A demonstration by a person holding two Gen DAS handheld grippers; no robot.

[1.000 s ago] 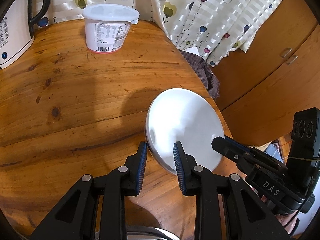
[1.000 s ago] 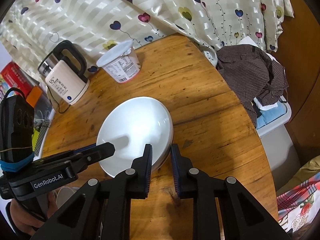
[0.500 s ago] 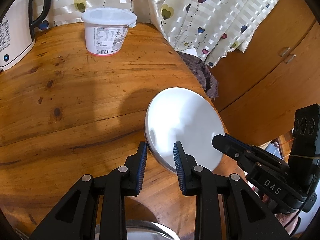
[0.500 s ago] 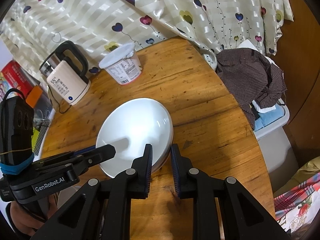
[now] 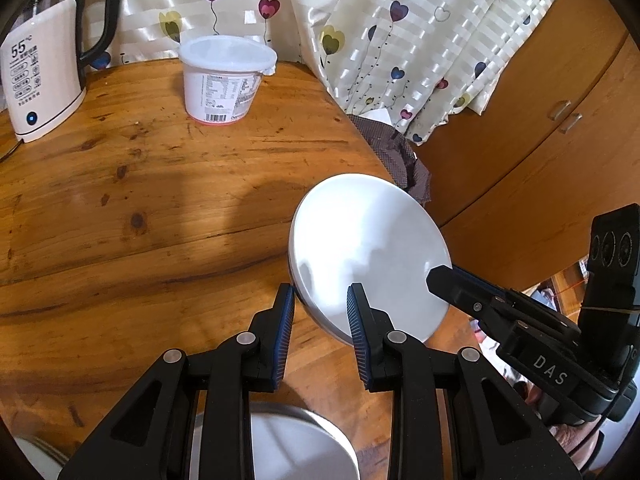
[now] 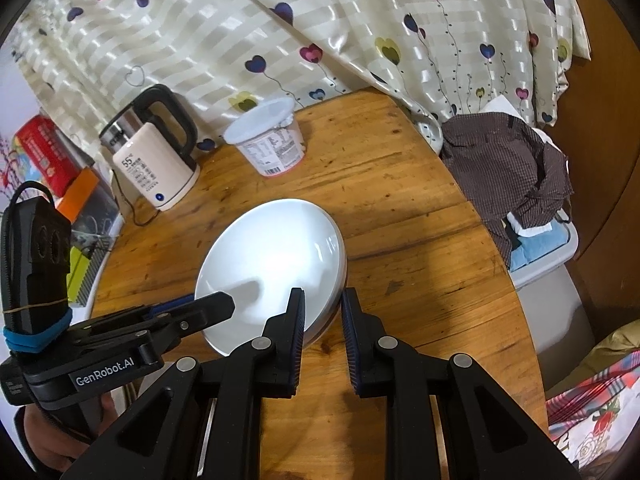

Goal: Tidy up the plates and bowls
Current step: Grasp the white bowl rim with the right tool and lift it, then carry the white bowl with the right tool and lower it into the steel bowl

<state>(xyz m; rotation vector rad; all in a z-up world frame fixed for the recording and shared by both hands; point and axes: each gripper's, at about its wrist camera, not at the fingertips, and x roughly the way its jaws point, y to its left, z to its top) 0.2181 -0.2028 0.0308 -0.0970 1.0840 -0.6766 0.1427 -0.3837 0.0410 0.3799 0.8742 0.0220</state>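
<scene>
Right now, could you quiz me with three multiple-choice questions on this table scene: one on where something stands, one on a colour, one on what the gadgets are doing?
1. Where is the yogurt tub relative to the kettle, seen from the right wrist view?
A. To its right
B. On top of it
C. Inside it

2. What colour is the dish?
A. Red
B. White
C. Black

3. How is the dish held?
A. Lying untouched on the table
B. By one hand-held gripper only
C. Gripped at opposite rims by the left hand-held gripper and the right hand-held gripper

Answers: 1 A, the tub stands right of the kettle; 2 B, its surface is plain white; 3 C, each gripper's pads straddle a rim.
</scene>
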